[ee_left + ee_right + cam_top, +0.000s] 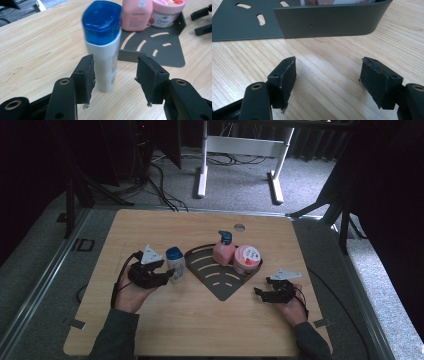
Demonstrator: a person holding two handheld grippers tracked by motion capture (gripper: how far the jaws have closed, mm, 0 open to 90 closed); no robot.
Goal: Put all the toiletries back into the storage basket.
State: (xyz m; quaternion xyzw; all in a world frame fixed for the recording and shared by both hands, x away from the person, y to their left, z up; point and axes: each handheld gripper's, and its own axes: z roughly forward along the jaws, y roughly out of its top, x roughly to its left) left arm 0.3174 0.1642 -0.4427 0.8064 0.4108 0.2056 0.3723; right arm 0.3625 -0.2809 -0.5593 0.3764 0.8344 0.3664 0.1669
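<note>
A glossy white plastic bottle with a blue cap (103,50) stands upright near the middle of the pale wood-grain desk (150,330), just left of the dark slotted metal rack (220,275). The left gripper (115,75) brackets it, rubbery pads apart, one beside it. The right gripper (328,80) gapes empty over bare wood near the desk's right edge.

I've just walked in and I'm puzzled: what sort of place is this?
Probably a lab or test room, not a home: a lone wooden table on grey carpet, dark curtains around it, cables trailing on the floor.
</note>
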